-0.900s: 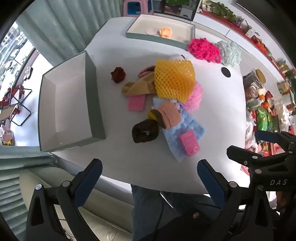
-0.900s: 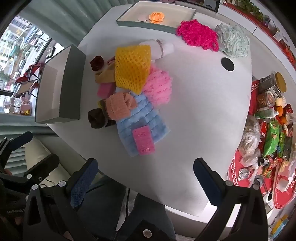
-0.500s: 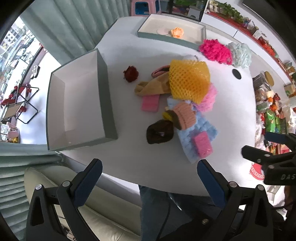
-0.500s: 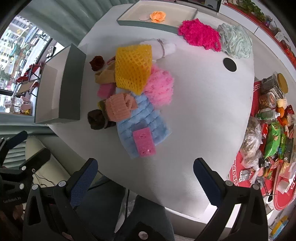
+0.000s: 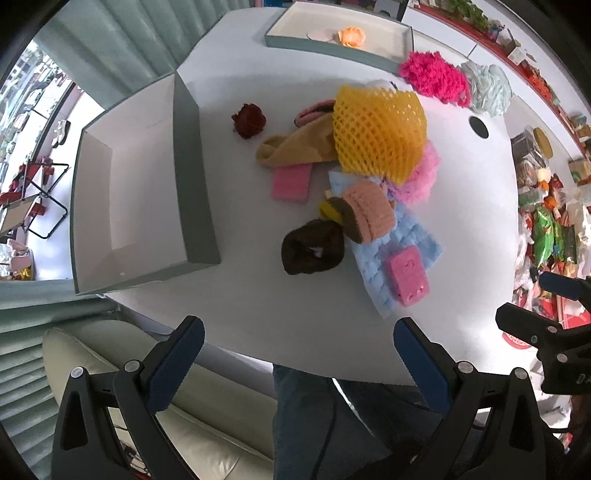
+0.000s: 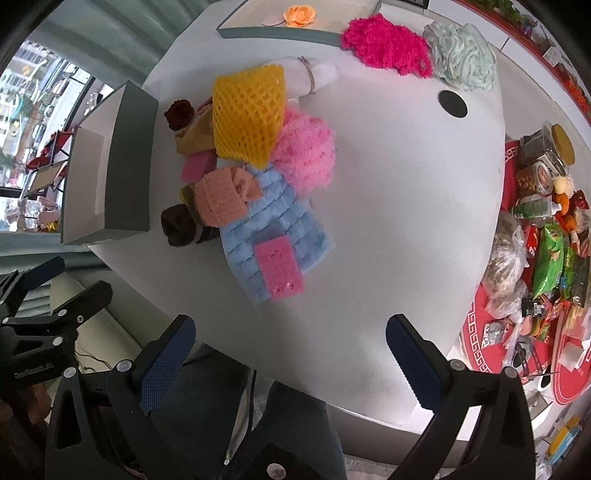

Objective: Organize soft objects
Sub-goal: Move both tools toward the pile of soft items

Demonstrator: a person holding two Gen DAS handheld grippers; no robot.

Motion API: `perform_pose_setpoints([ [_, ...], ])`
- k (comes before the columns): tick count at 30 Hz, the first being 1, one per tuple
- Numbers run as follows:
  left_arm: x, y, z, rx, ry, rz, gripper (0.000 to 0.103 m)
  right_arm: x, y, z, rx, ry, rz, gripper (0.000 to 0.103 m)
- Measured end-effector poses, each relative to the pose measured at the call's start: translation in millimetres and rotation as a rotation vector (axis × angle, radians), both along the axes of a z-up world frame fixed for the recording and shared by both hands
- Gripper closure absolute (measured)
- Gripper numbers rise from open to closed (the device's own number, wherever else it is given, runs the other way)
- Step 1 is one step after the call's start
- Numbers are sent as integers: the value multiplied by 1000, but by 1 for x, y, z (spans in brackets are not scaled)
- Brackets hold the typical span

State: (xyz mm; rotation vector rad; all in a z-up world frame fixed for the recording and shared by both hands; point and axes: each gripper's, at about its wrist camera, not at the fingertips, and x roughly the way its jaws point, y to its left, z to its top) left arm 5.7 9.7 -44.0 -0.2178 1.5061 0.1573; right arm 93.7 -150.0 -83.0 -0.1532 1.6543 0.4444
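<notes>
A heap of soft things lies mid-table: a yellow foam net [image 5: 378,133] [image 6: 247,118], a pink fluffy ball [image 6: 306,155], a blue cloth [image 5: 395,254] [image 6: 273,236] with a pink sponge [image 5: 406,275] [image 6: 279,266] on it, a peach knit roll [image 5: 369,208] [image 6: 221,195] and a brown scrunchie [image 5: 312,247]. My left gripper [image 5: 299,350] is open and empty, high above the table's near edge. My right gripper [image 6: 288,347] is open and empty, also above the near edge.
An empty grey box [image 5: 192,155] stands at the left. A shallow tray [image 5: 332,46] with an orange flower [image 5: 351,36] is at the far end. A magenta pouf [image 6: 384,46] and a pale green pouf [image 6: 461,55] lie far right. Snack packets [image 6: 546,258] crowd a side table.
Both grippers have moved closer to the table, so the heap looks larger; the left view has shifted left toward the empty box. No object has moved.
</notes>
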Motion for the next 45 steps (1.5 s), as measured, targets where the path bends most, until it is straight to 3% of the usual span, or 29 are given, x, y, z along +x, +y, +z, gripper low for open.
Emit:
perform_pose_setpoints([
  [20, -2, 6, -33, 25, 103, 43, 0, -5, -7, -19, -28, 7, -1, 0],
  [45, -4, 18, -46, 52, 116, 67, 0, -5, 11, -37, -21, 55, 48, 0],
])
